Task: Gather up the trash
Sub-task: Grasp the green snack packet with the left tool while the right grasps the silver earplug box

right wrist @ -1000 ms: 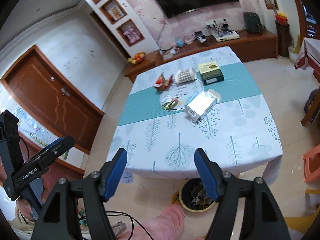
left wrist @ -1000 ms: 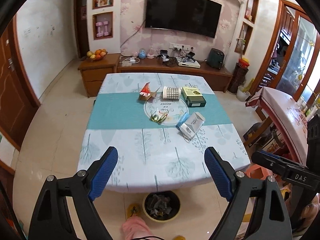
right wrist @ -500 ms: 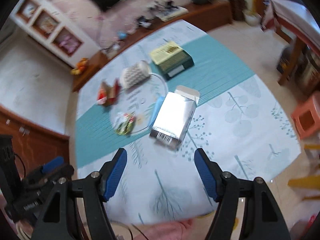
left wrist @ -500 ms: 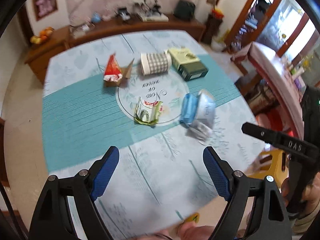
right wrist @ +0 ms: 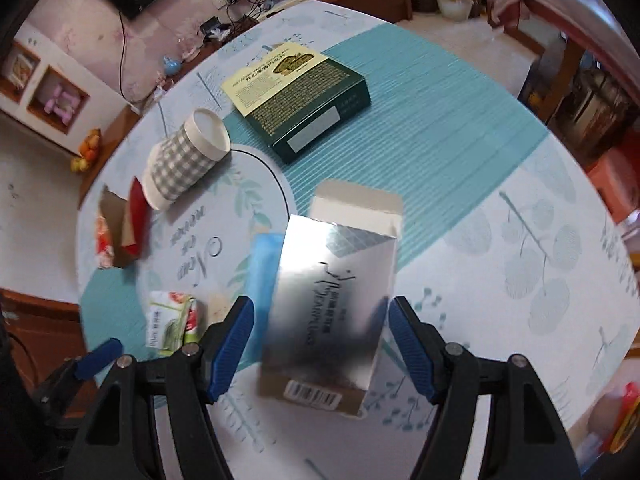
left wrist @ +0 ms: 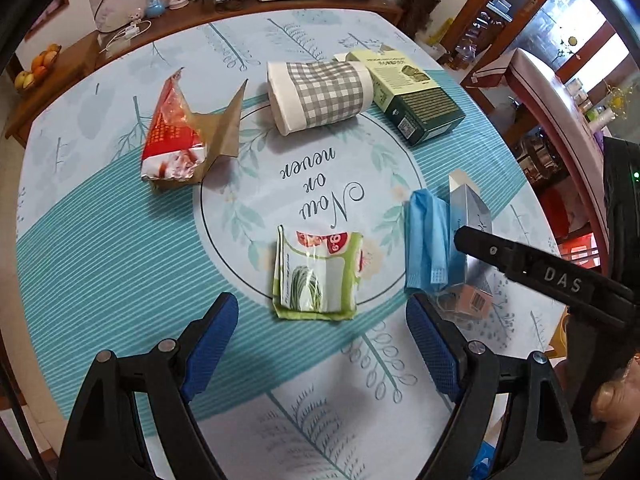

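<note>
While both grippers hang above the table (left wrist: 120,264) with its teal-and-white leaf-print cloth, trash lies spread across it. From left to right: a torn red-and-brown paper wrapper (left wrist: 176,136), a green-and-white folded plastic sachet (left wrist: 316,272), a grey checked paper cup (left wrist: 320,96) on its side, a dark green carton (left wrist: 408,100), and a blue face mask (left wrist: 426,248) beside a silver cardboard box (right wrist: 332,312). The left gripper (left wrist: 320,344) hangs with jaws apart just short of the sachet. The right gripper (right wrist: 320,344) is spread wide either side of the silver box, pads not pressing it.
</note>
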`<state>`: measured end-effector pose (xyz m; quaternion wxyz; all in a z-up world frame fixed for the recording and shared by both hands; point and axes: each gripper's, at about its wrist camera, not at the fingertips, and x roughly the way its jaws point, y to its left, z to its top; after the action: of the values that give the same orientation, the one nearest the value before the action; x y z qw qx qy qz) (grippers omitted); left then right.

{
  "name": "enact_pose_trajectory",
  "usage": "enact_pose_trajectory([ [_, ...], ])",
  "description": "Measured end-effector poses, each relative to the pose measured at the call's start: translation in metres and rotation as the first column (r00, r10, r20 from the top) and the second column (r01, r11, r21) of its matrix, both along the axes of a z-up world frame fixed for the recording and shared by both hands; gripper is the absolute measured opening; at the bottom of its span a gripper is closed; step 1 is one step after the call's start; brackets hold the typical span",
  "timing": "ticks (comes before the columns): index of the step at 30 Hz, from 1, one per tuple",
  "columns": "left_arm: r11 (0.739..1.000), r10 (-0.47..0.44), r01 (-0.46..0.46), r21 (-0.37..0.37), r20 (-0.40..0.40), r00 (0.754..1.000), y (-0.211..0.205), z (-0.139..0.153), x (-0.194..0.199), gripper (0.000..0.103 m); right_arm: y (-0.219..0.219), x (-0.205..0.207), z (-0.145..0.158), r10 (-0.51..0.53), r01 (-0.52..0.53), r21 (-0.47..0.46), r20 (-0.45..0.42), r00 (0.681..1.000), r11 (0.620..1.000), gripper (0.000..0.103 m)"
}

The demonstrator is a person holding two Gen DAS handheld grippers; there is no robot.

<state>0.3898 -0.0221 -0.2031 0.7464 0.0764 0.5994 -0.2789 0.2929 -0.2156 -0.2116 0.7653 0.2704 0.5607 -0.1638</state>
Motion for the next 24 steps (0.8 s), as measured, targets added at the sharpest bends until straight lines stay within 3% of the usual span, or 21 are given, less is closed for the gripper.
enact_pose_trajectory([
  [3, 1.0, 0.003, -0.003, 0.0, -0.007, 1.0, 0.0, -0.006, 0.005, 0.085, -0.001, 0.0, -0.008, -0.022, 0.021, -0.019, -0.044, 0.999, 1.0, 0.07],
  [9, 1.0, 0.01, -0.01, -0.002, -0.016, 1.0, 0.004, -0.011, 0.013, 0.085, -0.004, -0.006, -0.013, -0.049, 0.05, 0.015, -0.043, 0.998, 0.999, 0.064],
  [18, 1.0, 0.015, -0.015, -0.002, -0.026, 1.0, 0.001, -0.015, 0.02, 0.085, -0.032, -0.026, -0.001, -0.17, 0.159, 0.195, 0.044, 0.984, 0.968, 0.063],
  [24, 1.0, 0.006, -0.005, 0.023, -0.033, 0.999, -0.008, -0.022, 0.02, 0.085, -0.041, -0.045, 0.009, -0.235, 0.2, 0.261, 0.109, 0.966, 0.944, 0.063],
])
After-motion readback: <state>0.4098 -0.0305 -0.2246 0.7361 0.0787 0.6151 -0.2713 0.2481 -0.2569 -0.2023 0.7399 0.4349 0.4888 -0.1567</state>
